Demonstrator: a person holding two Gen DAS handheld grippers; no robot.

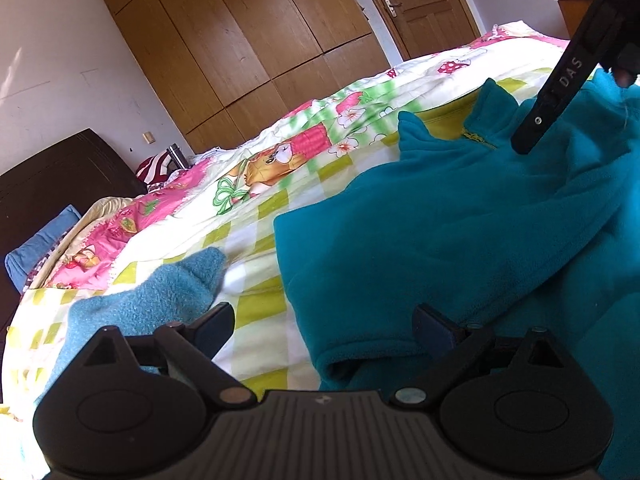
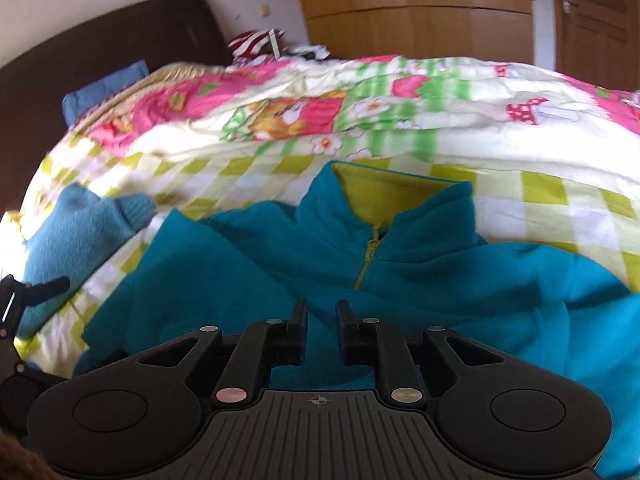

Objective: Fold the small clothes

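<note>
A teal fleece pullover (image 2: 420,280) with a yellow-green zip and collar lining lies spread on the bed, collar pointing away. My right gripper (image 2: 321,312) hovers low over its chest, just below the zip. Its jaws stand a narrow gap apart with nothing pinched between them. One of its fingers (image 1: 536,120) shows above the collar in the left wrist view. My left gripper (image 1: 324,320) is wide open at the pullover's (image 1: 460,232) left edge, holding nothing. A light blue fleece piece (image 1: 152,300) lies just left of it on the quilt.
The bed carries a chequered yellow-green and pink cartoon quilt (image 2: 360,120). A dark headboard (image 2: 100,48) and a blue pillow (image 2: 104,88) are at the far left, with a red-striped item (image 2: 256,42) behind. Wooden wardrobes (image 1: 240,48) and a door (image 1: 420,4) line the far wall.
</note>
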